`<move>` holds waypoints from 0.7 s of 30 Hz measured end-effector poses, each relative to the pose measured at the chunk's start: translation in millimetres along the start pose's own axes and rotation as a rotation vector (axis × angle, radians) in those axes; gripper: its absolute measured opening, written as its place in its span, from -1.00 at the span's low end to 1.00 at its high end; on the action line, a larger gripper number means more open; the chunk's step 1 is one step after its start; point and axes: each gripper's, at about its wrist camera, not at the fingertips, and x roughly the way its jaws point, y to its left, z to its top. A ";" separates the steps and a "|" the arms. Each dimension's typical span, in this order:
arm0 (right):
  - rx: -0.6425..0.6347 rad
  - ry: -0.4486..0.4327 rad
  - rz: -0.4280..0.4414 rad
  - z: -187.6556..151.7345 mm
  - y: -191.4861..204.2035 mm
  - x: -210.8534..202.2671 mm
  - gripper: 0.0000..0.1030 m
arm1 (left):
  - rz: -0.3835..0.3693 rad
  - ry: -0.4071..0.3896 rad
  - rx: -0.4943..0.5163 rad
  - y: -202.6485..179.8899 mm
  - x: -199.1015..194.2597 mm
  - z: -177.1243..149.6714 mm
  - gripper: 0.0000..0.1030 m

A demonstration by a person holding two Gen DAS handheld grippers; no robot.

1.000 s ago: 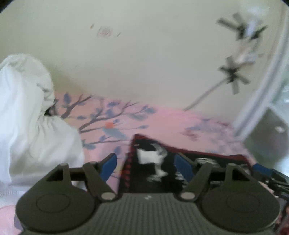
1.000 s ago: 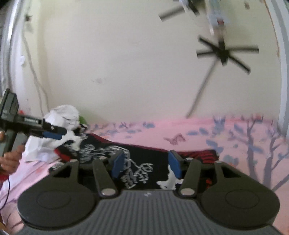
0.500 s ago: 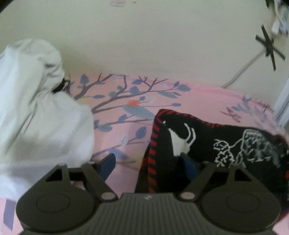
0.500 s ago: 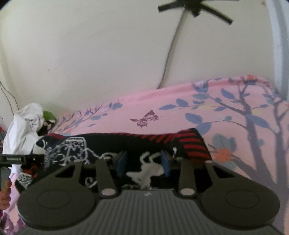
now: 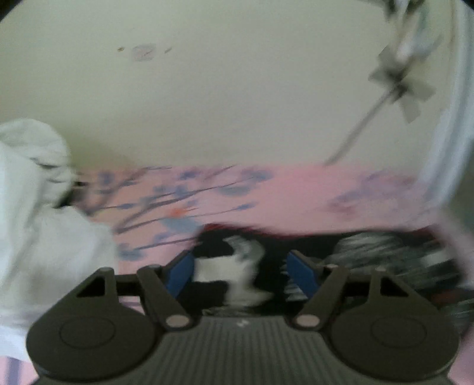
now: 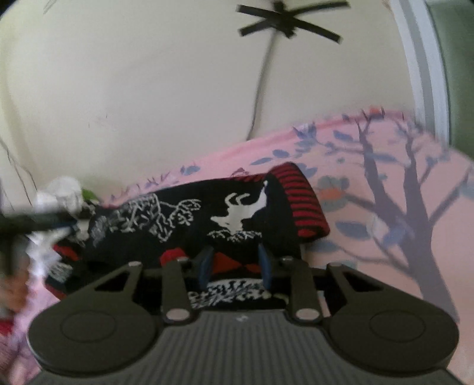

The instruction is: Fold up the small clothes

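A black knitted garment with white patterns and red striped cuffs lies on the pink sheet. In the right wrist view its right edge is lifted and folded over. My right gripper has its jaws partly closed around that edge, blue pads on either side of the cloth. In the blurred left wrist view the same garment lies between my left gripper's wide-open fingers. The left gripper also shows as a dark blur in the right wrist view.
A pile of white cloth sits at the left of the bed; it also shows in the right wrist view. A cream wall rises behind the bed. A cable taped with black crosses runs down the wall.
The left view tilted back up and blurred; its jaws stay wide. The right gripper's jaws narrowed on the garment's edge, and the cuffed edge has risen and folded over.
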 end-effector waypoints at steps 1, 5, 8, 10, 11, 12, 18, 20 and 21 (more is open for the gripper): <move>0.016 0.003 0.009 0.5 -1.5 -2.2 -0.64 | 0.008 0.047 -0.017 6.5 17.3 -5.6 0.74; 0.136 -0.042 0.068 1.8 -11.5 -23.8 -0.26 | -0.122 0.086 -0.228 47.1 21.6 -4.8 0.80; 0.254 -0.112 0.057 1.5 -27.8 -45.3 -0.03 | -0.137 0.072 -0.255 48.8 12.0 -7.8 0.66; 0.351 -0.113 0.065 -0.3 -41.5 -51.4 0.25 | -0.147 0.038 -0.257 43.0 -3.0 -4.0 0.45; 0.398 -0.101 0.074 -1.3 -47.6 -51.5 0.27 | -0.160 0.009 -0.243 38.1 -10.4 -0.6 0.45; 0.436 -0.087 0.083 -2.2 -52.8 -49.8 0.27 | -0.170 -0.021 -0.224 31.8 -21.2 2.3 0.45; 0.439 -0.010 0.082 -4.1 -49.3 -25.0 0.25 | -0.248 -0.079 -0.056 -27.6 -47.7 10.9 0.48; 0.420 0.002 0.082 -2.2 -42.5 -17.1 0.25 | -0.238 -0.043 -0.016 -43.3 -37.8 4.2 0.47; 0.419 0.004 0.089 -2.0 -41.1 -14.2 0.26 | -0.218 -0.018 0.000 -48.5 -30.6 -0.3 0.44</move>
